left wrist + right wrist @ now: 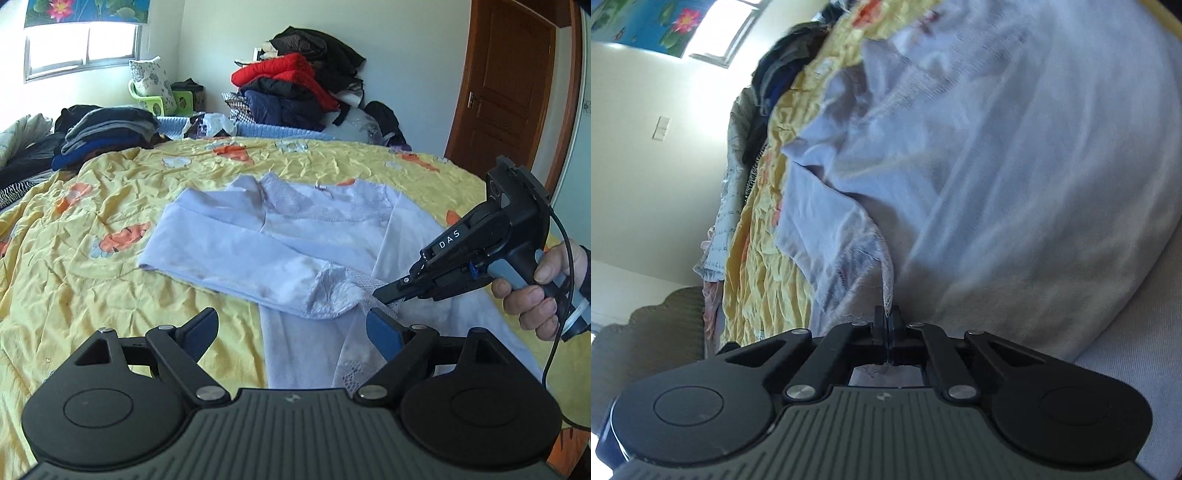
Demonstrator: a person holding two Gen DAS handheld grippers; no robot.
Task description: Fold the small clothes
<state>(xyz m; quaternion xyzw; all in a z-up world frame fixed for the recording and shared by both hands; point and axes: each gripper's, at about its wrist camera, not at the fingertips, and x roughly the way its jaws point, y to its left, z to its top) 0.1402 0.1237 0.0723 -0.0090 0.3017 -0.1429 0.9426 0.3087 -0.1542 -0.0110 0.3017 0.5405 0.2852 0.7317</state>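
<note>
Right tool pinches lacy cuff; left tool agape.

left gripper: black linkage, blue ribbed pads, silver screws
right gripper: black, "DAS" marking, grey-blue handle, black cable
hand: bare skin

Open yellow bedspread is lying from 9 to 7 o'clock of the white garment, giving free passage for the wide-open left gripper. At 10 o'clock a stack of folded clothes is blocking the far edge; at 12 o'clock a jacket pile is standing. At 3 o'clock the right gripper, clamped on the lace cuff, is occupying the approach.
</note>
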